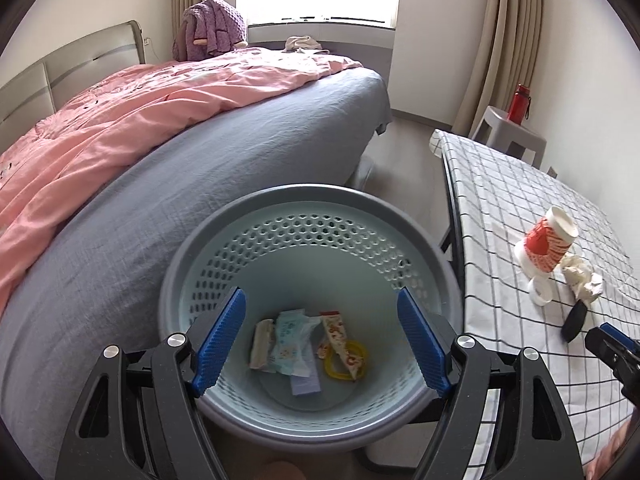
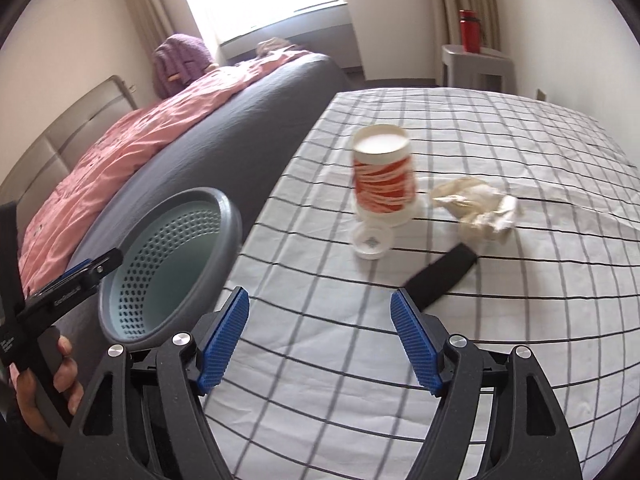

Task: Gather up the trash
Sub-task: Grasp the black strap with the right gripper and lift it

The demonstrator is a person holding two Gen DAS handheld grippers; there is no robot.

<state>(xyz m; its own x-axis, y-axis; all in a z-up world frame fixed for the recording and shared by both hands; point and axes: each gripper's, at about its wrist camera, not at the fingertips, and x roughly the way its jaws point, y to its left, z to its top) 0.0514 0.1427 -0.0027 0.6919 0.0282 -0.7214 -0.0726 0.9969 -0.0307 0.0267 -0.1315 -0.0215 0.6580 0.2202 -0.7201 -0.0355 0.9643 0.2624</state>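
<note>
**Cup next**

My right claw [image 2: 320,344] is spread and empty over the bench [image 2: 500,280]; the cup [image 2: 383,178] stands ahead, tissue [image 2: 476,210] to its right. Light, crushable, I judge: pinch mid-wall. Left claw [image 1: 322,342], spread, hangs over the bin [image 1: 320,200].

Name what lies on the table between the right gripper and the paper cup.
In the right wrist view, a small white lid lies just before the paper cup; otherwise only bare checked tablecloth separates it from the right gripper.
</note>
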